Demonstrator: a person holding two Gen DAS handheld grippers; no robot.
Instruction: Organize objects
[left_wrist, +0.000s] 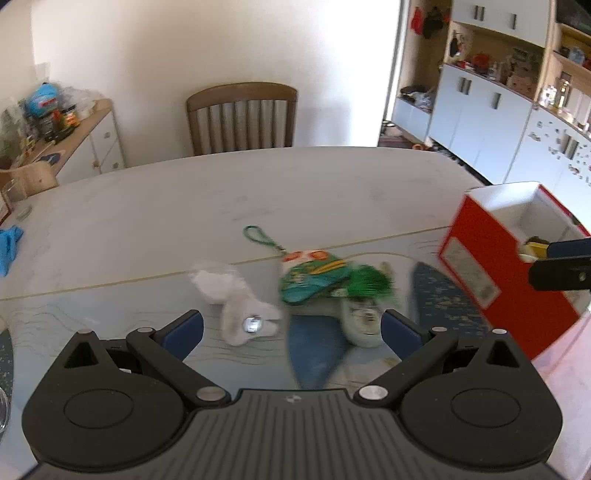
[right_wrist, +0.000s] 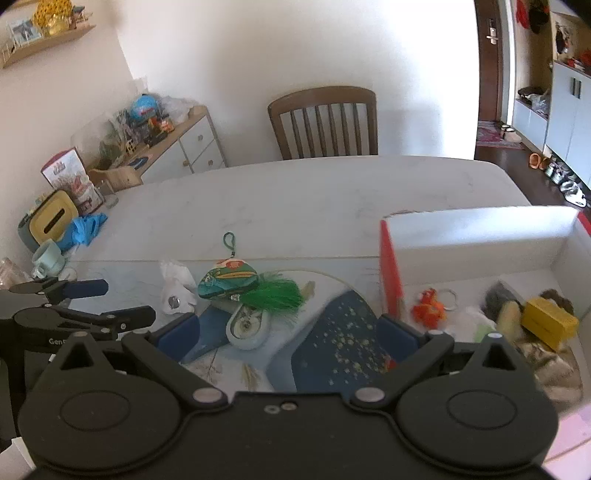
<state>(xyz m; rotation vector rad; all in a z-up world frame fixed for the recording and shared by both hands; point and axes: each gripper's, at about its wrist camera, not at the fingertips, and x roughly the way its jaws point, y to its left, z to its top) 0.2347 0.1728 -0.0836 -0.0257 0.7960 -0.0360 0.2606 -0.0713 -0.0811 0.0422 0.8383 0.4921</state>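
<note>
I hold both grippers with jaws wide and empty, ready for the next pick. My left gripper (left_wrist: 291, 326) points at the white plush (left_wrist: 236, 306) and green pouch (left_wrist: 314, 275), loose on the table (left_wrist: 258, 184). My right gripper (right_wrist: 288, 332) hangs beside the red box (right_wrist: 480, 236), which collects sorted items, including 1 orange toy (right_wrist: 428, 308).
</note>
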